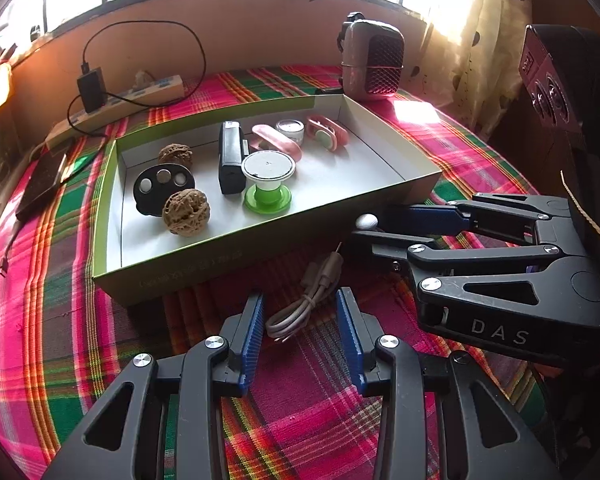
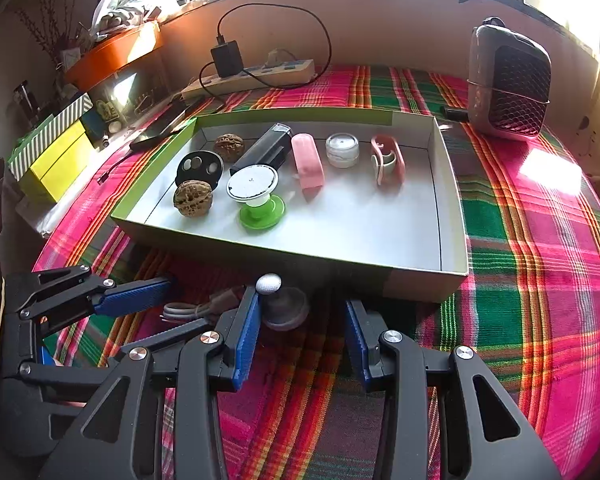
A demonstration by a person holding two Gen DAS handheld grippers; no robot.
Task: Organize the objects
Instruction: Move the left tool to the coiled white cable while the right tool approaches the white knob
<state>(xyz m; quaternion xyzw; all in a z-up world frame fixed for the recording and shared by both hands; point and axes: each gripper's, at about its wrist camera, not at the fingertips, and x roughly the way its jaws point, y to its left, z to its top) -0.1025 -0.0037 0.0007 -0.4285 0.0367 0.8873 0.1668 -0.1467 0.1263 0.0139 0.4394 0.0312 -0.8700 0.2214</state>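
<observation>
Both sets of jaws are hanging open: left gripper (image 1: 300,334) straddling coiled cable (image 1: 300,304), right gripper (image 2: 302,326) probably clear of white ball (image 2: 268,283).

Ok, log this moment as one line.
left gripper open over cable | right gripper open by white ball | both outside box

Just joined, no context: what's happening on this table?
A person with two handheld grippers is sorting small items into a shallow box on a plaid cloth. Walnuts, a stapler, a green spool and others already sit inside. The left gripper is open around a coiled grey cable lying in front of the box, not gripping it. The right gripper is open around a small stand with a white ball on top, pads not visibly pressing.
</observation>
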